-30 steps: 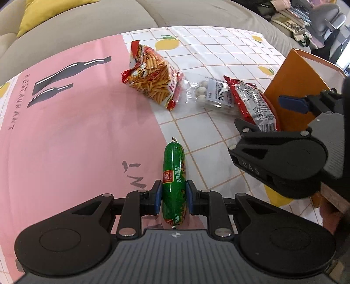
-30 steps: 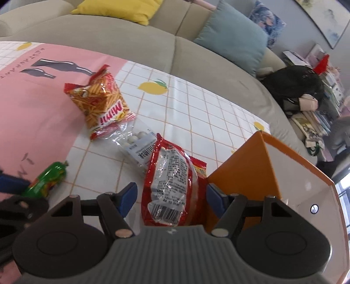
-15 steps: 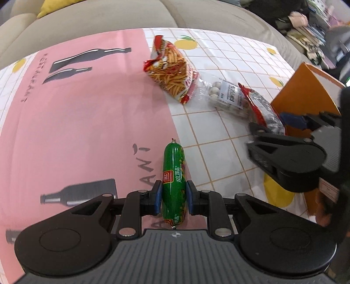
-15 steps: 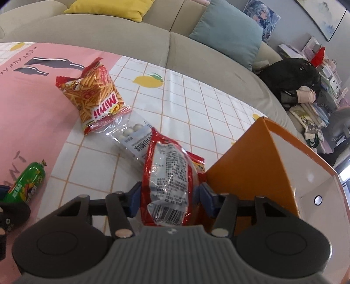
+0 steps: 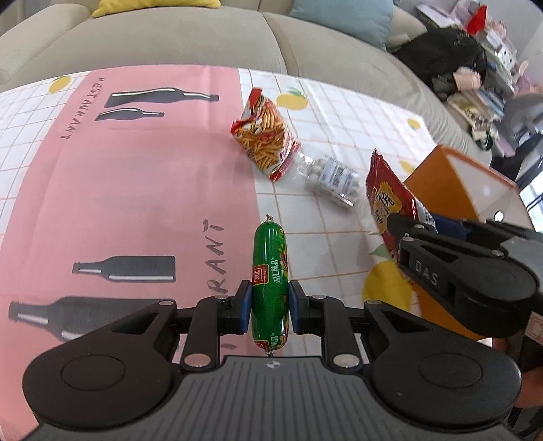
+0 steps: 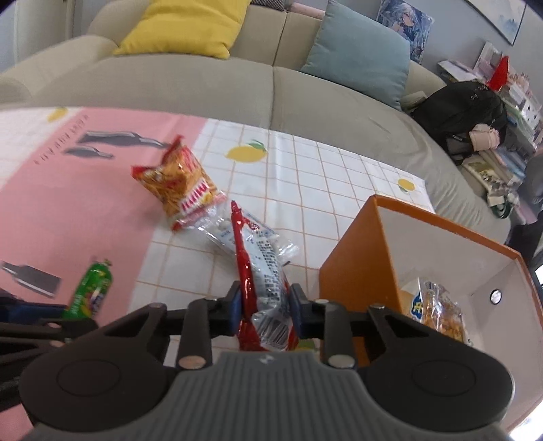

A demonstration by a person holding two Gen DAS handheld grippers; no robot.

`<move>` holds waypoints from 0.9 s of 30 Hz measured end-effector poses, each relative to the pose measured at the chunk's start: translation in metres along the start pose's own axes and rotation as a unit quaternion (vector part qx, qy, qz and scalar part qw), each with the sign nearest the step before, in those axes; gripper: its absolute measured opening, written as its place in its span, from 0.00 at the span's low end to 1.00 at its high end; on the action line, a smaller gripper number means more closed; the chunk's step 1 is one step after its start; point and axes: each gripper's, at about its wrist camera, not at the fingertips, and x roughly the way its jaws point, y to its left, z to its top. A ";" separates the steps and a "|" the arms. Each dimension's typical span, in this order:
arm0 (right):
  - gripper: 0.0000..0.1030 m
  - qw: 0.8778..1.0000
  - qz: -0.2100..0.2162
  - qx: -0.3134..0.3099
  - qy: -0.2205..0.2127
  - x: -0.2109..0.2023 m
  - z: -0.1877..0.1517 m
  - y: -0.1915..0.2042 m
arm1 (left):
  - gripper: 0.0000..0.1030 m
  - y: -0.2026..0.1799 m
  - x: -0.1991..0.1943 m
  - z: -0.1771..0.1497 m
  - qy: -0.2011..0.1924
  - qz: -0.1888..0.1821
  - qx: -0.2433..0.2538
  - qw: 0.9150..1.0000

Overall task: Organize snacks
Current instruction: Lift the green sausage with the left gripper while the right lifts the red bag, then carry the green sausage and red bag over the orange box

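Orange box beside red packet

A home living room is showing itself here: a grey-green sofa is curving along the far edge of a table whose tablecloth is printed with lemons and bottles, yellow cushion and blue cushion are leaning on its backrest (books and bags are piling up at far right).

We see a green sausage, a red packet, an orange-and-red snack bag, an orange box with white insides, and a pink-and-white checked cloth printed with black bottles and yellow lemons.
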 end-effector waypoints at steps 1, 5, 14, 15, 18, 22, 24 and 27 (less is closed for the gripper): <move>0.24 1.000 0.009 0.007 -0.002 -0.006 0.001 -0.003 | 0.24 -0.001 -0.005 -0.001 -0.003 0.000 -0.004 1.000; 0.24 0.998 0.054 0.036 -0.011 -0.034 0.004 -0.016 | 0.24 -0.007 -0.025 -0.003 -0.014 -0.011 -0.017 1.000; 0.24 0.986 0.133 0.084 -0.053 -0.109 0.012 -0.065 | 0.24 -0.044 -0.073 0.004 -0.046 -0.064 -0.022 0.997; 0.24 0.985 0.135 0.087 -0.059 -0.117 0.013 -0.074 | 0.24 -0.051 -0.077 0.006 -0.048 -0.071 -0.020 0.996; 0.24 0.983 0.140 0.099 -0.070 -0.138 0.012 -0.100 | 0.24 -0.071 -0.085 0.011 -0.049 -0.093 -0.010 0.994; 0.24 0.982 0.133 0.115 -0.074 -0.154 0.010 -0.135 | 0.24 -0.107 -0.085 0.019 -0.042 -0.128 0.015 0.991; 0.24 0.982 0.122 0.125 -0.074 -0.157 0.008 -0.154 | 0.24 -0.123 -0.081 0.022 -0.035 -0.141 0.027 0.989; 0.24 0.983 0.096 0.137 -0.073 -0.157 0.004 -0.183 | 0.24 -0.150 -0.069 0.028 -0.025 -0.156 0.048 0.986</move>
